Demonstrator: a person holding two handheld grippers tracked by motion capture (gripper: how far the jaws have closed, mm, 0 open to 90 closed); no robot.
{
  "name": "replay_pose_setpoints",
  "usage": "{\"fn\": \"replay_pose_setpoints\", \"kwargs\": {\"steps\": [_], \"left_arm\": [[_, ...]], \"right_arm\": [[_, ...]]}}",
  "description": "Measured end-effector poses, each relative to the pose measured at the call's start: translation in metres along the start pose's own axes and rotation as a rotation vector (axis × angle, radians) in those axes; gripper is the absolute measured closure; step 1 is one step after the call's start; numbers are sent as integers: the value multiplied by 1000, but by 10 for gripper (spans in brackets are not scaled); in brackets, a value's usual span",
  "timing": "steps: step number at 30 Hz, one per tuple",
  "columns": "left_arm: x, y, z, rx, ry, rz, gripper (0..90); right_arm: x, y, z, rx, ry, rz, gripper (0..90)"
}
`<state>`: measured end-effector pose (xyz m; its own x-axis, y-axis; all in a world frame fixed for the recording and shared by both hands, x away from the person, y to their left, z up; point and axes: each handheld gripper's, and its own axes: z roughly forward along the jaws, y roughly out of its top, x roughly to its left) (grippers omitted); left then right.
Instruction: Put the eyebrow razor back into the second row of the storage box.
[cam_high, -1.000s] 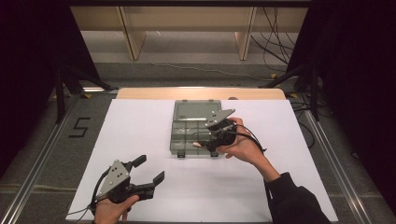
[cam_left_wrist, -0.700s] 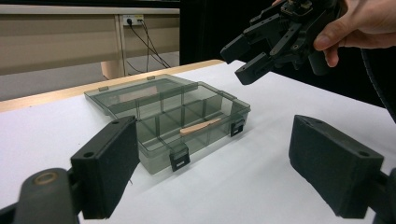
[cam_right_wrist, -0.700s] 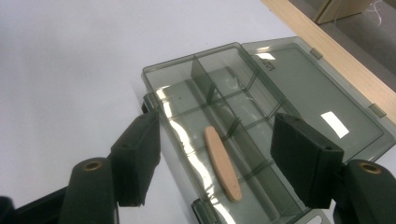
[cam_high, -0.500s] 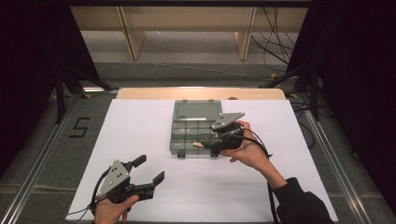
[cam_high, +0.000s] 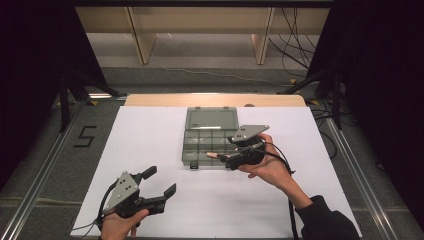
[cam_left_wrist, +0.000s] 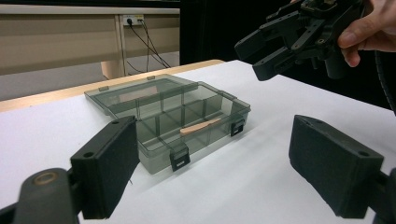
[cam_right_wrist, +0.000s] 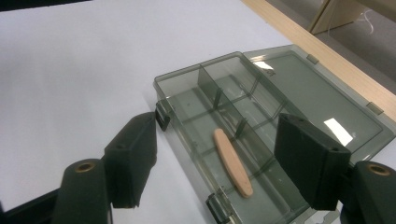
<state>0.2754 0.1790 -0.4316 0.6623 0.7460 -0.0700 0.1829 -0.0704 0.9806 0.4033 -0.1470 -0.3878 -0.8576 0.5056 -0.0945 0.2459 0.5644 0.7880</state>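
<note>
Wooden stick (cam_right_wrist: 232, 162) inside open compartment box (cam_right_wrist: 299, 98)

high: overhead, facing forward | left gripper view: low, near | all 3 share organizer box (cam_high: 210, 138)

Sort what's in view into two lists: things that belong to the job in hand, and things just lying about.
In the job, most likely:
- box, lid open and flat
- wooden stick, lying in the box's front row
- right gripper, open, over the box's near right corner

Just there:
- left gripper, open, away from the box
- white table cover
- cables on the floor behind
</note>
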Motion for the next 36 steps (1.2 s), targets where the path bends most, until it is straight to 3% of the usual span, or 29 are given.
{"fn": "replay_pose_setpoints", "kwargs": {"steps": [4, 36], "left_arm": [[1, 0, 1, -1, -5, 16, 157], [0, 0, 1, 5, -4, 14, 157]], "right_arm": [[1, -3, -4, -24, 7, 15, 304], [11, -35, -27, -87, 6, 98, 276]]}}
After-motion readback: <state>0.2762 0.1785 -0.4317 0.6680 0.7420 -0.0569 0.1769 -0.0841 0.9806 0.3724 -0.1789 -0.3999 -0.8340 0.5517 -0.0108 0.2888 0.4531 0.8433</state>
